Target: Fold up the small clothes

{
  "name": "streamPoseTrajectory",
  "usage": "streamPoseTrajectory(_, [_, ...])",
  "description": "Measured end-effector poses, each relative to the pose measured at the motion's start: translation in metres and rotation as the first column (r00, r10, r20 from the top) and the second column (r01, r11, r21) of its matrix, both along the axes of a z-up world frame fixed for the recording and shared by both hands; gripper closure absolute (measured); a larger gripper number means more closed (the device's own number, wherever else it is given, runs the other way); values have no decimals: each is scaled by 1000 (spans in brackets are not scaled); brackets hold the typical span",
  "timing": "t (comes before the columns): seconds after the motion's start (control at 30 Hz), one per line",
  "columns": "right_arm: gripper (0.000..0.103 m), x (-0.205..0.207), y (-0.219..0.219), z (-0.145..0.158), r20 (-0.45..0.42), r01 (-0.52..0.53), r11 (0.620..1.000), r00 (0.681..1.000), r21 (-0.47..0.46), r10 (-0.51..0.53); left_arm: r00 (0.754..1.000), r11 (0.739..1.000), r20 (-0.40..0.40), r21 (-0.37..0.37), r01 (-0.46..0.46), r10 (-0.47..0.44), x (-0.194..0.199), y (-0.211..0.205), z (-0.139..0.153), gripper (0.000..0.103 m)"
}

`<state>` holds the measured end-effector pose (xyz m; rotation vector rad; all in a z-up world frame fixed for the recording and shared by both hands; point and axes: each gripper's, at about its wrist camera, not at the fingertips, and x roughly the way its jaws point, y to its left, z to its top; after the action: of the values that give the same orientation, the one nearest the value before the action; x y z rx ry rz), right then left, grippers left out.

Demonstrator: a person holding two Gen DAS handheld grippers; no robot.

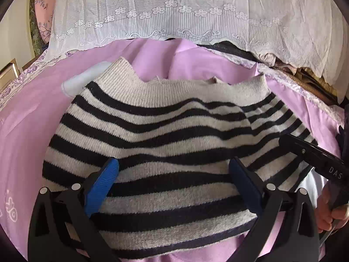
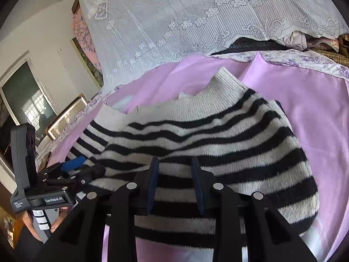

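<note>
1. The striped sweater lies folded on the pink bedsheet, its ribbed grey hem toward the lace curtain and its near edge just under both grippers.
2. The left gripper stands with its jaws wide apart above the knit; nothing is pinched between the blue pads.
3. The right gripper has its jaws narrowly parted over the near edge of the sweater. The pads seem not to press the fabric, though the fisheye angle makes it hard to be sure a loose fold is not caught.
4. In my judgement the step in hand is a release after a fold, with the next fold or a smoothing pass still to come.
5. To do it well, lift both claws straight clear so the fuzzy knit does not snag and drag the top layer open.
6. Before re-gripping, check the far right corner, where a sleeve layer sits slightly askew under the body.
7. Take the next pinch through all layers at the edge, both hands level, so the stripes stay lined up.
</note>
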<state>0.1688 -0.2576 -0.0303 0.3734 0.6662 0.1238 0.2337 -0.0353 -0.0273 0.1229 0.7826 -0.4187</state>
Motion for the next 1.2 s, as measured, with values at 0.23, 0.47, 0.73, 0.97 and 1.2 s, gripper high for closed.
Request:
streamPoseTrajectory(0.23, [79, -14, 2, -10, -41, 19, 997, 999, -75, -22, 999, 998, 17, 49, -44, 43, -13, 7, -5, 4])
streamPoseTrajectory(0.47, [78, -40, -8, -10, -54, 75, 995, 995, -63, -79, 991, 992, 41, 3, -128, 128, -44, 41, 7, 4])
streamPoseTrajectory(0.73, [77, -45, -12, -17, -58, 56, 998, 997, -28, -58, 987, 986, 18, 53, -158, 157, -37, 48, -7, 4])
streamPoseTrajectory(0.97, [74, -61, -19, -15, -15, 88, 996, 996, 25, -88, 960, 964, 125, 63, -259, 250, -53, 60, 8, 4])
streamPoseTrajectory(1.2, [60, -81, -13, 11, 154, 197, 977, 971, -85, -183, 930, 940, 181, 63, -335, 319, -54, 71, 16, 4])
